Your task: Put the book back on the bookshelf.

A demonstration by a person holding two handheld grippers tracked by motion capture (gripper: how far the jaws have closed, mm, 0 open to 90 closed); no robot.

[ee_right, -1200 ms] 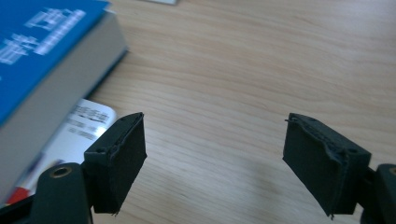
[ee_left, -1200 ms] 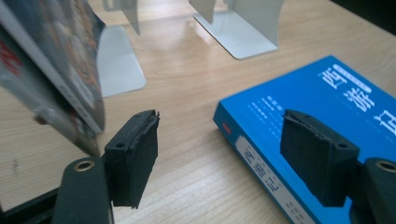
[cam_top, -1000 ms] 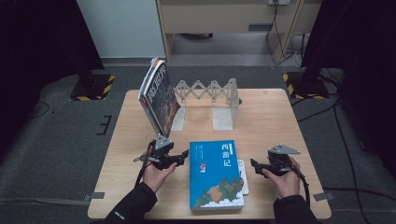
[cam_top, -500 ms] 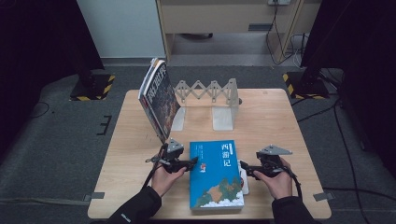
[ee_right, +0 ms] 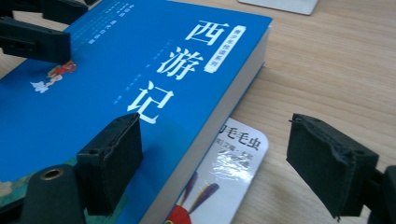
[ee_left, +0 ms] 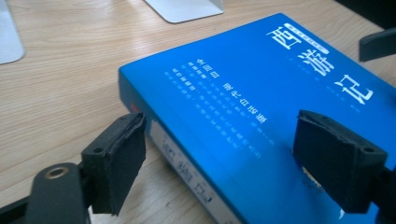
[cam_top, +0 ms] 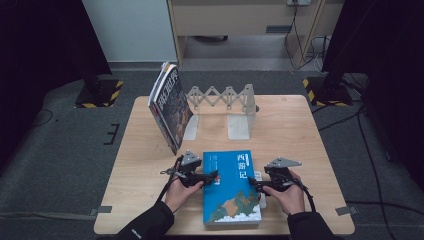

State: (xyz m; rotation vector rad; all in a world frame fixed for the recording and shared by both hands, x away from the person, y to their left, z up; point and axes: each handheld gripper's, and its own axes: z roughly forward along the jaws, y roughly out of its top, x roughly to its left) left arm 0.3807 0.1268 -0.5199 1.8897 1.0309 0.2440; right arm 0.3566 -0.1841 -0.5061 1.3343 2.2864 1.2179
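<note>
At lower centre of the high view, the thick blue paperback book with white Chinese title characters [cam_top: 232, 187] lies flat on the light wooden table [cam_top: 300, 130], partly over a thin glossy white booklet with a cartoon cover [ee_right: 219, 186] that sticks out from under its right edge.

Left side: left gripper [cam_top: 214, 176] sits at the book's spine edge, jaws apart, straddling the spine corner (one pad off the edge beside the spine, one over the cover) – nothing clamped yet.

Right side: right gripper [cam_top: 253, 184] at the page-edge side, jaws apart too, one over the cover, one over the bare table beyond the booklet.

Handling, my read: fairly heavy for one claw, stiff as a block but the cover flexes and looks slick. Best grip is across the thickness at the spine and the fore-edge, both sides together. Booklet may drag along.

Upper left: large dark-covered book [cam_top: 170, 107] leans on the metal expanding book rack [cam_top: 222, 100].
</note>
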